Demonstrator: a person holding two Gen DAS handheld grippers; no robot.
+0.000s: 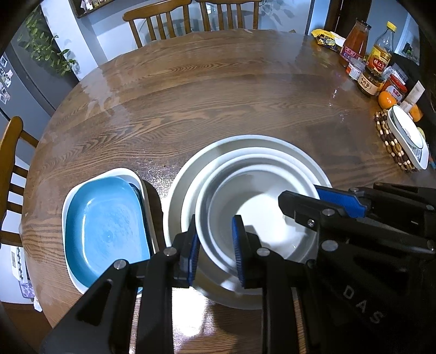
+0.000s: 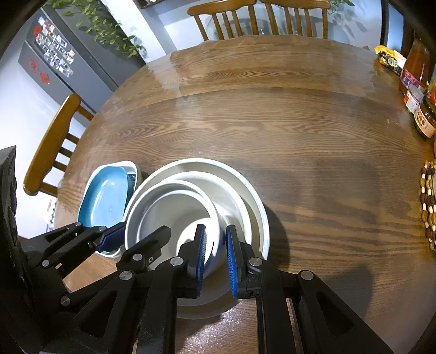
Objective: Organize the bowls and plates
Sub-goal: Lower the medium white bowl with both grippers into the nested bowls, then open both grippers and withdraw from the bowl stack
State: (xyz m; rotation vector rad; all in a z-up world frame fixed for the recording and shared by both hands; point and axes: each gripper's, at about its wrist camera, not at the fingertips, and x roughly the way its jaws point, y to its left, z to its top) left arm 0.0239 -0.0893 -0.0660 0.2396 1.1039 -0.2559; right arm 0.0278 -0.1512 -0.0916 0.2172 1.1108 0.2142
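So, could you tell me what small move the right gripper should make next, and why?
Probably open the right gripper and let go. Its pads pinch the rim of the inner bowl, which already looks nested inside the large white bowl on the table.

Both wrist views close, steeply down on shared nested bowls

Both views are evenly and fairly brightly lit with a cool cast. Broad pale glare spreads over the far half of the table, and small highlights glint near its front edge. Soft shadows fall beside the stacked white bowls on the right. Fisheye distortion bends the table's rim and chairs, dark vignetting fills the corners, and focus stays mostly sharp.
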